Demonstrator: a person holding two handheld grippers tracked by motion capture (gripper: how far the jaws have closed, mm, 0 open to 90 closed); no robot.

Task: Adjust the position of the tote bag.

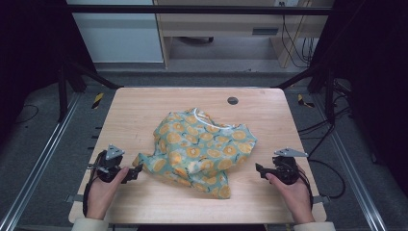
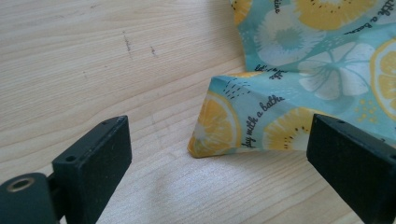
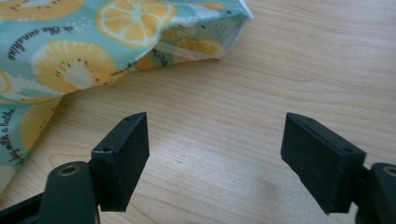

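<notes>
A crumpled cloth item (image 1: 202, 151) of thin woven fabric, teal with a print of yellow citrus slices, white flowers and black script, lies in a loose heap at the centre of the tabletop (image 1: 144, 110). One pointed corner of the fabric reaches toward the near left.

The left gripper (image 1: 136, 172) rests at the near left, its jaws apart, with that fabric corner lying between them and clear of both pads. The right gripper (image 1: 260, 169) rests at the near right, jaws apart over bare wood, near the heap but not touching it. Each is held in a hand with a pale sleeve cuff.

The tabletop is light wood-grain laminate with rounded corners and a round dark grommet (image 1: 233, 100) at the far side. A black metal frame (image 1: 192, 9) surrounds it; cables (image 1: 332, 168) trail over grey flooring to the right.
</notes>
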